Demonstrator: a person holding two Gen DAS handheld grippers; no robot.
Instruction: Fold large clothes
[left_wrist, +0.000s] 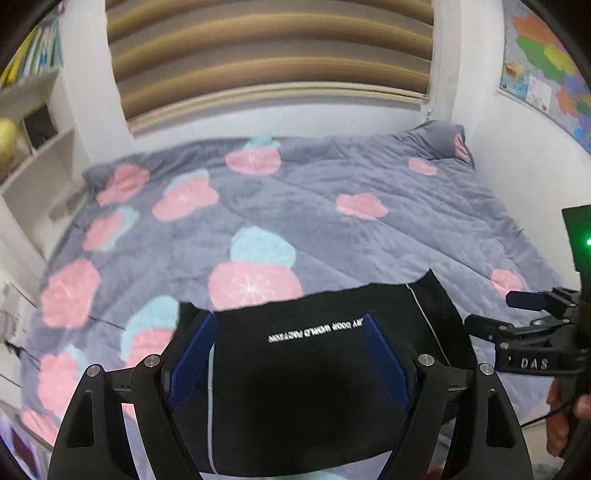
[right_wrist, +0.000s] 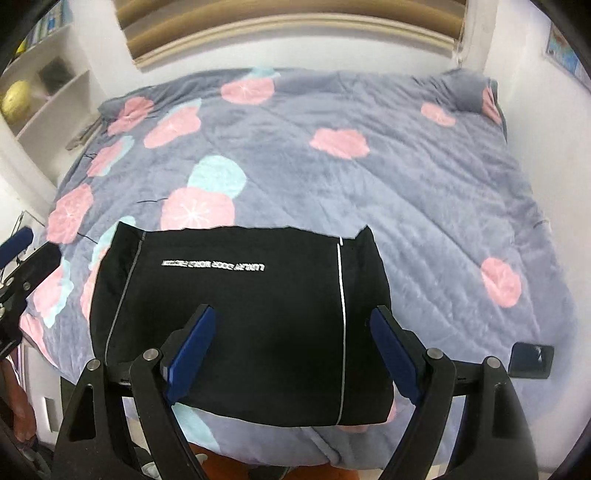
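bed (right_wrist: 369, 192): grey quilt with pink and teal blobs, carries everything
garment (right_wrist: 243, 325): black, white lettering and piping, lies as a compact rectangle at the near edge of the bed; I judge the fold nearly done
next move: I'd either halve it once more or press it flat, needs a grip on a near corner
left tongs (left_wrist: 288, 354): wide open, holding nothing, over the garment
right tongs (right_wrist: 291, 350): wide open, empty, contact unclear
phone (right_wrist: 532, 360): on the quilt, right of the garment, apart
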